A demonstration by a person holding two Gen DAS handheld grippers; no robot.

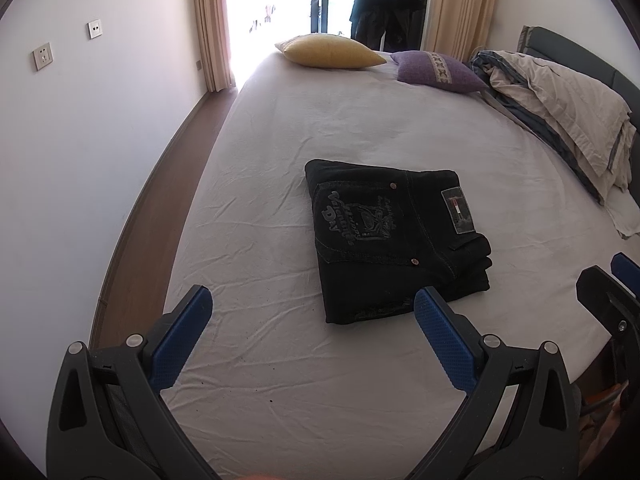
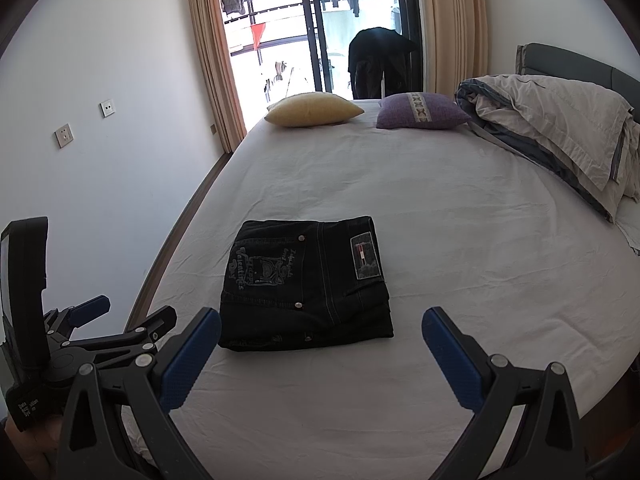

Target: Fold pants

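Observation:
Black jeans (image 1: 394, 236) lie folded into a compact rectangle on the white bed sheet (image 1: 300, 128), back pocket print and a brand patch facing up. My left gripper (image 1: 312, 300) stands open just short of the near edge of the jeans, nothing between its blue pads. In the right wrist view the same folded jeans (image 2: 308, 284) lie a little ahead of my right gripper (image 2: 322, 322), which is open and empty above the sheet (image 2: 460, 220). The other gripper (image 2: 120, 312) shows at the lower left, also with its fingers apart. In the left wrist view the right gripper's fingers (image 1: 626, 266) show at the right edge.
A yellow pillow (image 1: 330, 51) and a purple pillow (image 1: 436, 70) lie at the far end of the bed. A bunched grey duvet (image 1: 560, 100) is piled along the headboard at the right. A white wall with sockets (image 1: 43, 56) and a strip of wooden floor run along the left.

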